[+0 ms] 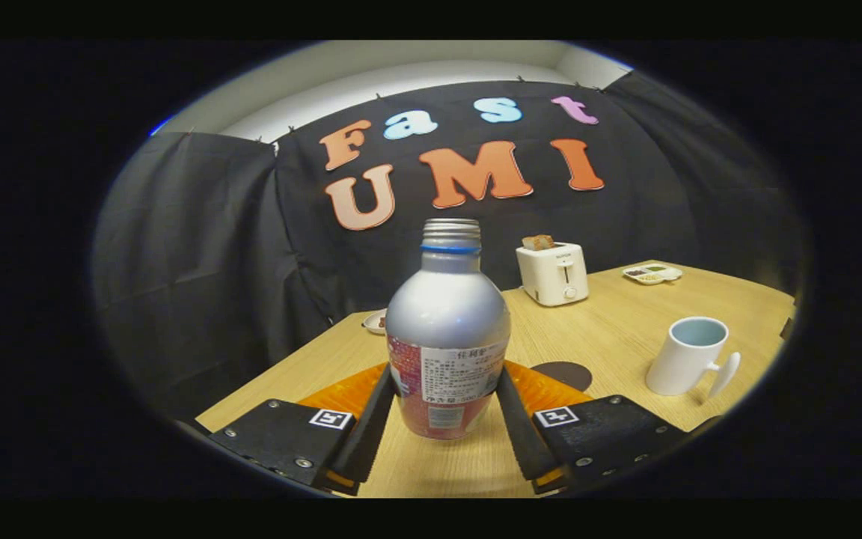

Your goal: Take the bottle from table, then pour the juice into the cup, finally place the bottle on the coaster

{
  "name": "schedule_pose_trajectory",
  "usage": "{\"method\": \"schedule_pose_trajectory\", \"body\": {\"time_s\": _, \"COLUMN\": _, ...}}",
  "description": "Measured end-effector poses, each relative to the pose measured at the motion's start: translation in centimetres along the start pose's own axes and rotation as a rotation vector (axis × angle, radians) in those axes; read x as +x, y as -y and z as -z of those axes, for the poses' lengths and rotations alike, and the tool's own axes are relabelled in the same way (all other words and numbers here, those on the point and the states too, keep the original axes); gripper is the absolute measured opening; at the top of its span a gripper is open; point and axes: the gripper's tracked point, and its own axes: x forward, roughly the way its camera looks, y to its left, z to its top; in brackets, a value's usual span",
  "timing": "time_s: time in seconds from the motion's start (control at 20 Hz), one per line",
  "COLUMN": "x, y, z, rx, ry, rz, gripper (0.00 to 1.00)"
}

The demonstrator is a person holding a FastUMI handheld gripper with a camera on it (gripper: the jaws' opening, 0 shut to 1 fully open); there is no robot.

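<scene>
Silver metal bottle (447,329) standing upright between the two fingers of the gripper (446,389), cap off, threaded neck showing.

Pressing on the labelled lower body from both sides, fingers closed onto the bottle, its base resting on or just above the pale wooden table (625,314) — cannot tell which. Lying just behind the bottle, an orange mat (341,393); peeking out beside it to the right, a dark round coaster (566,373). Sitting further right, a white cup (689,355), handle turned toward the fingers. Standing beyond, near the cloth wall, a white toaster (553,273) and a small dish (652,274).
</scene>
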Motion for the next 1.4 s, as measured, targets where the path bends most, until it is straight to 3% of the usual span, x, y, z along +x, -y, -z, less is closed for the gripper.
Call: {"method": "schedule_pose_trajectory", "body": {"time_s": 1.4, "x": 1.5, "y": 5.8, "z": -3.2, "rx": 1.002, "ry": 0.053, "rz": -0.01, "gripper": 0.73}}
